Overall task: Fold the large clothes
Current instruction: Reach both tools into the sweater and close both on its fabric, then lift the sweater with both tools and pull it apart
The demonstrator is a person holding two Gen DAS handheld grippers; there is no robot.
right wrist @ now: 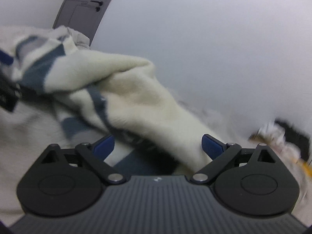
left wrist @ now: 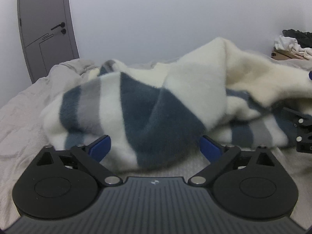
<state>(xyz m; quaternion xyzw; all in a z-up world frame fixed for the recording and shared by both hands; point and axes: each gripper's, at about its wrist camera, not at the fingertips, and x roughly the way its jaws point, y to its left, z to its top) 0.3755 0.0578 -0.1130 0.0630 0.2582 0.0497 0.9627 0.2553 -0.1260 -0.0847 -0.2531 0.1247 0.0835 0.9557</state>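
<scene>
Item: one fleece garment (left wrist: 148, 105), cream with dark blue and grey stripes, lay heaped on the bed (left wrist: 17, 109), filling the middle of the left wrist frame and running from upper left to lower centre in the right wrist frame. I judged it soft, thick, limp and light, likely to sag and bunch, not fragile. Left tool (left wrist: 155, 149) stood wide, fabric between its jaws but unpinched; right tool (right wrist: 158, 146) likewise released. Best hold, I reckoned: a hem or corner edge, one per tool, well apart.
</scene>
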